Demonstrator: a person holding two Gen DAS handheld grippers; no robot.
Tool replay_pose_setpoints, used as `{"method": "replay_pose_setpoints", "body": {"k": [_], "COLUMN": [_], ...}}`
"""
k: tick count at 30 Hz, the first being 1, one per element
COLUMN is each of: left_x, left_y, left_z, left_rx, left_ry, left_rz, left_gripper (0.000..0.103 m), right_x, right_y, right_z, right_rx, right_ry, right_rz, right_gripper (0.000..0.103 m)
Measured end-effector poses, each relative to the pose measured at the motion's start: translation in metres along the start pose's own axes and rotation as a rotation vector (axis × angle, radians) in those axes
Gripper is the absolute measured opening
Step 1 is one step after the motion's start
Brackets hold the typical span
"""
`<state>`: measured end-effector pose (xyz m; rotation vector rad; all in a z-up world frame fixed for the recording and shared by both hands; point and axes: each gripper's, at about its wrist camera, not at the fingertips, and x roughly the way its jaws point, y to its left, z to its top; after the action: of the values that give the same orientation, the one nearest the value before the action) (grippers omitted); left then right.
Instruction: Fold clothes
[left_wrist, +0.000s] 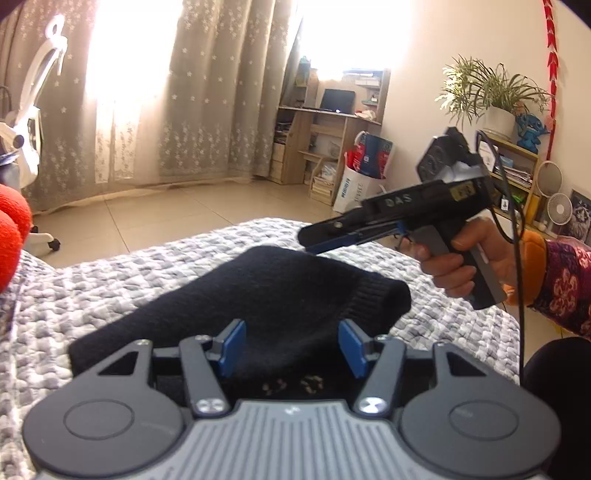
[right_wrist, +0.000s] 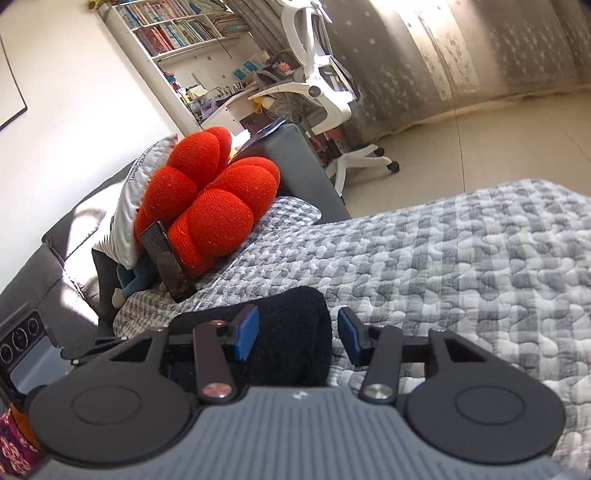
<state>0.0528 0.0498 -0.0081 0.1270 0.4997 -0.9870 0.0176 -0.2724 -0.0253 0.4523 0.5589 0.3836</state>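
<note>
A bedroom, with sun through starred curtains (left_wrist: 207, 110) and a grey checked quilt (left_wrist: 92, 280) spread over the bed as my folding surface. On it lies the black knitted sweater (left_wrist: 258, 295), bunched, its ribbed cuff pointing right. My left claw (left_wrist: 291, 345) hovers over its near edge, jaws apart, pinching nothing. My right claw (right_wrist: 297, 334) hangs above the far end, jaws also apart, with a dark fold below them but not squeezed. I judge the next job is taking a cuff or hem: I should bite only the top layer, pull it flat, then fold toward the middle. The red cushion (right_wrist: 207, 199) sits well apart.
</note>
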Motion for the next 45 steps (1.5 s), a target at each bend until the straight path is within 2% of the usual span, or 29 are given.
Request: {"method": "replay_pose_setpoints", "body": {"k": [4, 7, 9, 13, 19, 23, 26, 28, 30, 31, 32, 36, 38, 40, 41, 42, 45], "left_x": [-0.011, -0.018, -0.022, -0.028, -0.043, -0.032, -0.017, -0.009, -0.002, -0.001, -0.001, -0.014, -0.021, -0.017, -0.012, -0.010, -0.015], "left_y": [0.018, 0.033, 0.040, 0.056, 0.082, 0.086, 0.085, 0.082, 0.078, 0.074, 0.070, 0.066, 0.065, 0.066, 0.068, 0.069, 0.070], "left_z": [0.004, 0.001, -0.004, -0.021, -0.042, -0.048, -0.052, -0.055, -0.057, -0.055, -0.053, -0.042, -0.036, -0.043, -0.048, -0.055, -0.067], "left_rx": [-0.020, -0.117, -0.183, -0.373, -0.755, -0.884, -0.917, -0.942, -0.959, -0.947, -0.928, -0.849, -0.810, -0.762, -0.737, -0.712, -0.654], "left_ry": [-0.005, 0.008, 0.030, 0.071, 0.039, 0.087, 0.119, 0.114, 0.107, 0.096, 0.080, 0.004, -0.035, 0.000, 0.032, 0.044, 0.016], "left_rz": [0.161, 0.248, 0.268, 0.210, 0.078, 0.023, 0.036, 0.055, 0.079, 0.100, 0.120, 0.160, 0.177, 0.232, 0.267, 0.287, 0.290], "left_gripper": [0.057, 0.057, 0.057, 0.056, 0.055, 0.055, 0.055, 0.044, 0.019, 0.017, 0.014, 0.013, 0.013, 0.011, 0.001, 0.002, 0.004], "right_x": [-0.005, 0.003, 0.008, 0.012, 0.008, 0.008, 0.007, 0.007, 0.007, 0.007, 0.007, -0.002, 0.002, 0.012, 0.017, 0.022, 0.018], "right_y": [0.023, 0.031, 0.032, 0.031, 0.035, 0.035, 0.032, 0.030, 0.029, 0.029, 0.028, 0.036, 0.037, 0.039, 0.040, 0.041, 0.048], "right_z": [0.001, -0.002, -0.006, -0.016, -0.024, -0.024, -0.027, -0.030, -0.031, -0.032, -0.032, -0.032, -0.036, -0.044, -0.050, -0.058, -0.067], "right_rx": [-0.134, -0.167, -0.162, -0.115, -0.109, -0.094, -0.062, -0.041, -0.022, -0.012, -0.001, -0.011, -0.022, -0.059, -0.088, -0.130, -0.220], "right_ry": [-0.016, 0.022, 0.053, 0.120, 0.150, 0.156, 0.151, 0.142, 0.131, 0.126, 0.119, 0.036, 0.052, 0.092, 0.116, 0.133, 0.106], "right_rz": [-0.043, -0.069, -0.069, -0.044, -0.027, -0.022, -0.013, -0.010, -0.008, -0.006, -0.006, 0.035, 0.040, 0.014, -0.011, -0.042, -0.061], "right_gripper": [0.050, 0.050, 0.050, 0.050, 0.050, 0.050, 0.050, 0.049, 0.037, 0.023, 0.017, 0.014, 0.014, 0.014, 0.014, 0.013, 0.012]}}
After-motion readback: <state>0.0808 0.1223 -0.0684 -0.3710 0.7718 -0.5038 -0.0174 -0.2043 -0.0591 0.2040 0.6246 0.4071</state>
